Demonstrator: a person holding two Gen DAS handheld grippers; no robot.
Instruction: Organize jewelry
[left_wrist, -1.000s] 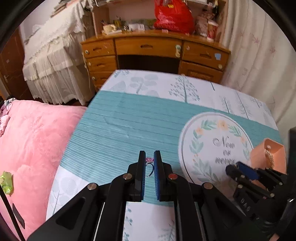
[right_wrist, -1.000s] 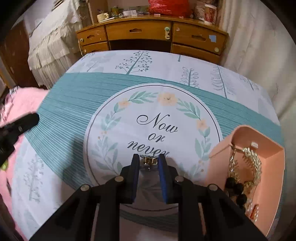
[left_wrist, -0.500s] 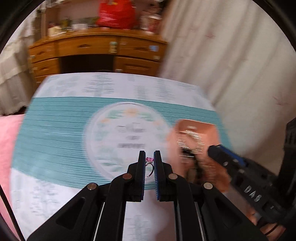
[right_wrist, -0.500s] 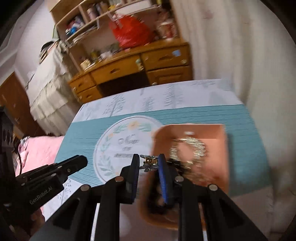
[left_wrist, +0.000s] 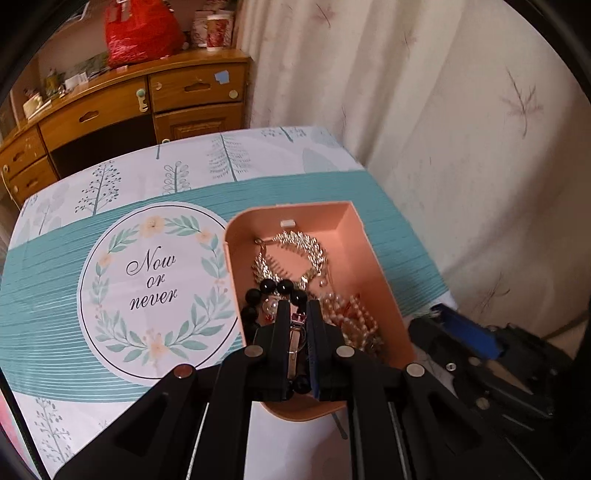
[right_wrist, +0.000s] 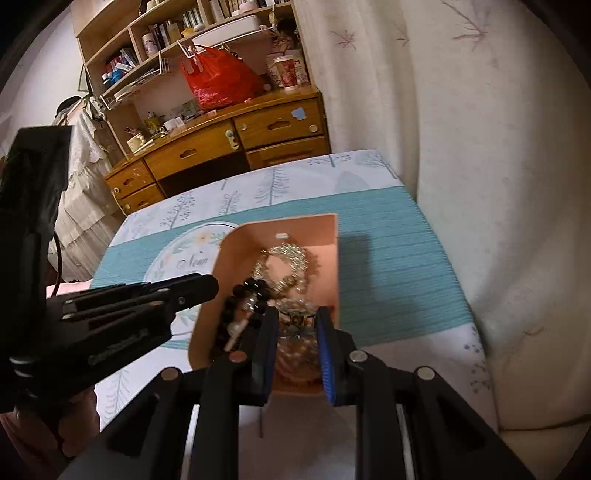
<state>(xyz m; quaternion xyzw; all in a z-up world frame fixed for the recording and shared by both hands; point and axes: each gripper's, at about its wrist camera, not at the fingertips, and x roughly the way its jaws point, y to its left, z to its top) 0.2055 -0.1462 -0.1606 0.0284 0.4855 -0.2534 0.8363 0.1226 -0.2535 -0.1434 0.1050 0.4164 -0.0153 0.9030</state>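
Observation:
A peach jewelry box (left_wrist: 364, 236) stands on the table at the right and holds a gold necklace (left_wrist: 295, 254), a black bead bracelet (left_wrist: 275, 288) and pearl strands (left_wrist: 351, 314). My left gripper (left_wrist: 298, 314) is over the box, shut on a small ring with a pink stone (left_wrist: 298, 318). In the right wrist view my right gripper (right_wrist: 297, 314) is over the near end of the box (right_wrist: 334, 258) with its jaws apart; a small gold piece (right_wrist: 297, 315) sits between them, apparently loose. The left gripper (right_wrist: 199, 288) shows at the left there.
A teal and white tablecloth (left_wrist: 155, 280) with a "Now or never" wreath covers the table. A cream curtain (left_wrist: 443, 147) hangs close at the right. A wooden desk (left_wrist: 147, 103) with a red bag (left_wrist: 140, 33) stands behind.
Both grippers swung right and came over the peach box. The left still grips the ring. The right jaws have spread and the gold piece now sits loose between them.

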